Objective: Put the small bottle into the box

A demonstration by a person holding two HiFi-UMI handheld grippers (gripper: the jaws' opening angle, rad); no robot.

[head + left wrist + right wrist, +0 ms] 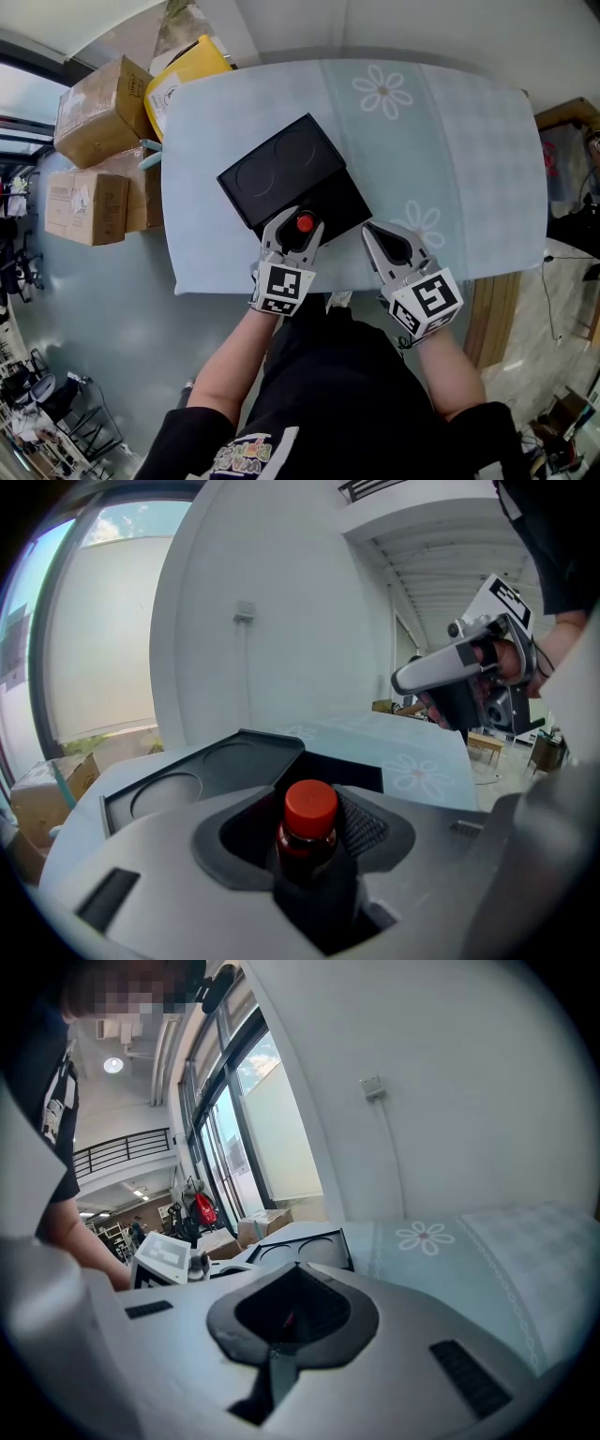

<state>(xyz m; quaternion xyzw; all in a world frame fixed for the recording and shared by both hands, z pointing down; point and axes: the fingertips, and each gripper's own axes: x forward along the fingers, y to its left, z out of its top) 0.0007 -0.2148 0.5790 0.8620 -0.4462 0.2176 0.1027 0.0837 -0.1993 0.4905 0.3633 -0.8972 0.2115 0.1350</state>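
Note:
A small dark bottle with a red cap (305, 224) (309, 808) stands between the jaws of my left gripper (300, 217) (310, 850). The jaws are open, with a thin gap showing at the right pad (361, 825). The bottle is over the near, open half of the black box (330, 200) (345, 771). The box's lid (278, 165) (187, 785), with two round recesses, lies flat behind it. My right gripper (377, 232) (292, 1309) hangs shut and empty over the tablecloth, just right of the box.
The table (450, 141) carries a pale blue cloth with flower prints; its near edge runs under both grippers. Cardboard cartons (89, 117) and a yellow package (187, 73) are stacked on the floor at the left. Wooden furniture (567, 114) stands at the right.

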